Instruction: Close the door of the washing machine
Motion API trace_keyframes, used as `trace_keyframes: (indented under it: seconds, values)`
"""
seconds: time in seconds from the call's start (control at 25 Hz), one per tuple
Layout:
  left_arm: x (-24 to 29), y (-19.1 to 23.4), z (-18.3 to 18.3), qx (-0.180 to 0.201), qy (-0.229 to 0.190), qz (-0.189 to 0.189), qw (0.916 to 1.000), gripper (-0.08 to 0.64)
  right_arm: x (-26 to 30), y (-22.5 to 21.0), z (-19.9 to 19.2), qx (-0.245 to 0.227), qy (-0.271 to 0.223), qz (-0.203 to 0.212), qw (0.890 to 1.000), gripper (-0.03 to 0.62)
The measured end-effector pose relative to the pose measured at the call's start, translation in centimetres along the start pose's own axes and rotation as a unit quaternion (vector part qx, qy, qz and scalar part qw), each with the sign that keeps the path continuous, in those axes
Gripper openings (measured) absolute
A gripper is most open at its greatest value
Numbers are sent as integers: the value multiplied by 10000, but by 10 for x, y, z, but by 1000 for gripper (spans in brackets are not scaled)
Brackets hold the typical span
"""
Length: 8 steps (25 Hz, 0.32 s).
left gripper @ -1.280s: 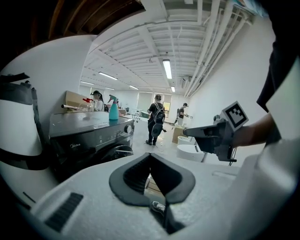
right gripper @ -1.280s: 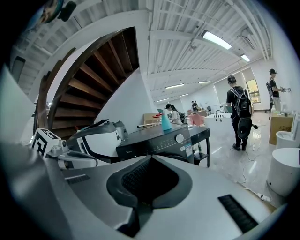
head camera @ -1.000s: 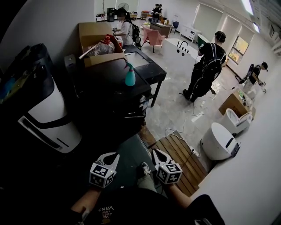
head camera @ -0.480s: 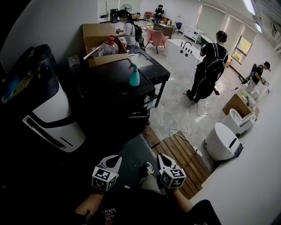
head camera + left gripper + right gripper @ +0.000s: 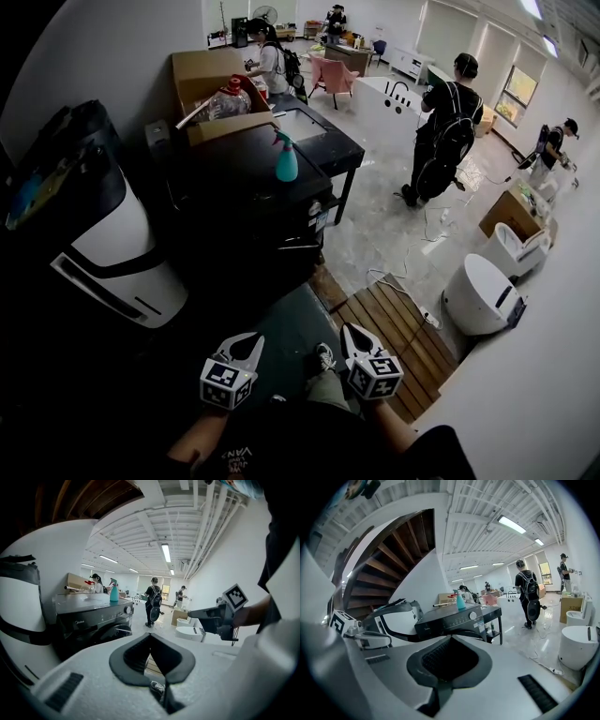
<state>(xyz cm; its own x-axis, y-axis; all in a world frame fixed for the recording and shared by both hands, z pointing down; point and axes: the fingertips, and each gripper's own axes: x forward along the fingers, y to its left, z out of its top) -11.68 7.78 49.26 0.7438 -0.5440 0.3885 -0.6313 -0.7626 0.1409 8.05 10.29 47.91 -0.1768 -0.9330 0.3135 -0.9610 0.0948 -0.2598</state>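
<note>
The black front-loading washing machine point(image 5: 246, 202) stands ahead of me, with a teal spray bottle point(image 5: 287, 157) on its top. Its control panel and the curved rim of its round door point(image 5: 115, 631) show in the left gripper view, and the machine point(image 5: 457, 617) also shows in the right gripper view. Whether the door is ajar I cannot tell. My left gripper point(image 5: 249, 343) and right gripper point(image 5: 350, 332) hover low, side by side, well short of the machine. Both are shut with nothing between the jaws. Each sees the other: the right gripper point(image 5: 191, 614) and the left gripper point(image 5: 388, 641).
A white and black appliance point(image 5: 108, 248) stands left of the machine. Behind it are a cardboard box point(image 5: 208, 75) and a black table point(image 5: 323, 136). A wooden slat platform point(image 5: 398, 328), floor cables and a white round unit point(image 5: 478, 295) lie to the right. A person with a backpack point(image 5: 445, 131) stands beyond.
Both grippers stay shut and nearly still. The head view has shifted a little, so they sit slightly lower in the picture.
</note>
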Motion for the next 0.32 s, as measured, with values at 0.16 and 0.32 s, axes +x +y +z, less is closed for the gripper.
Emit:
trace_keyframes:
  seconds: [0.16, 0.32]
  values:
    - [2, -3, 2, -44, -39, 26, 10000, 5, 0, -3, 1, 62, 24, 4, 10000, -2]
    - [7, -4, 3, -122, -64, 84, 9999, 5, 4, -7, 6, 66, -9, 2, 10000, -2]
